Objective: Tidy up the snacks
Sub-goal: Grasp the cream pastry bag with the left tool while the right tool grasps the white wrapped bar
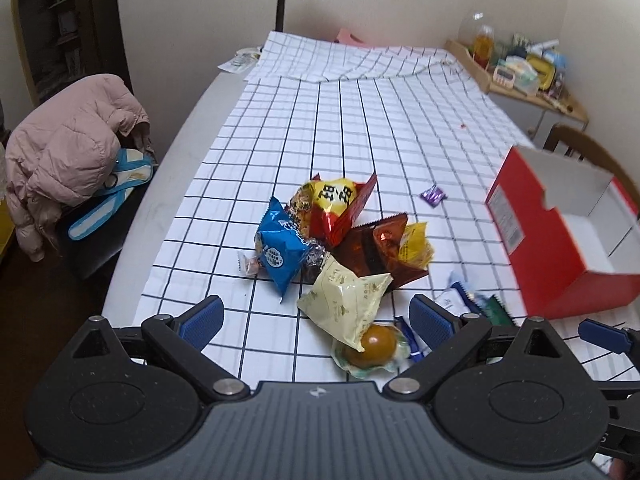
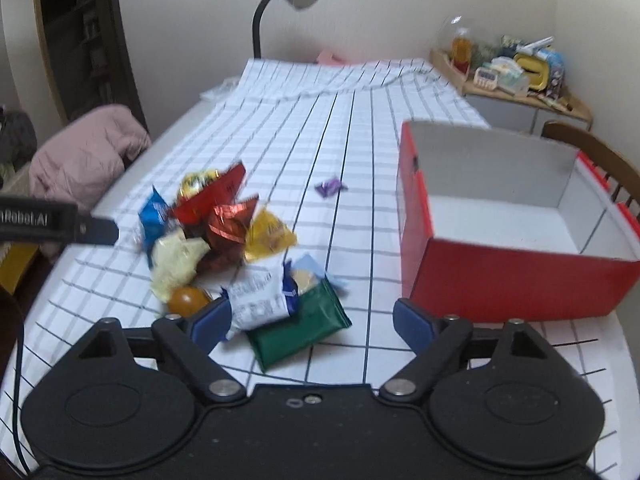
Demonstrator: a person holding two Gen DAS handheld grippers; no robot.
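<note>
Broadly, a tabletop (image 2: 280, 140) under a checked cloth (image 1: 340, 120) carries an open red box (image 2: 500, 280) at right, a heap of snack packets (image 1: 340, 236) left of it, and one purple candy (image 1: 433, 195) apart between them, while the left gripper (image 1: 316, 314) and right gripper (image 2: 312, 316) hang spread, pinching nothing.

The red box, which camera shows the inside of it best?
The right wrist view: the red box shows nearly whole there, with its white interior open to view and nothing visible inside. The left wrist view catches it at the right edge, cropped and partly blurred.
</note>
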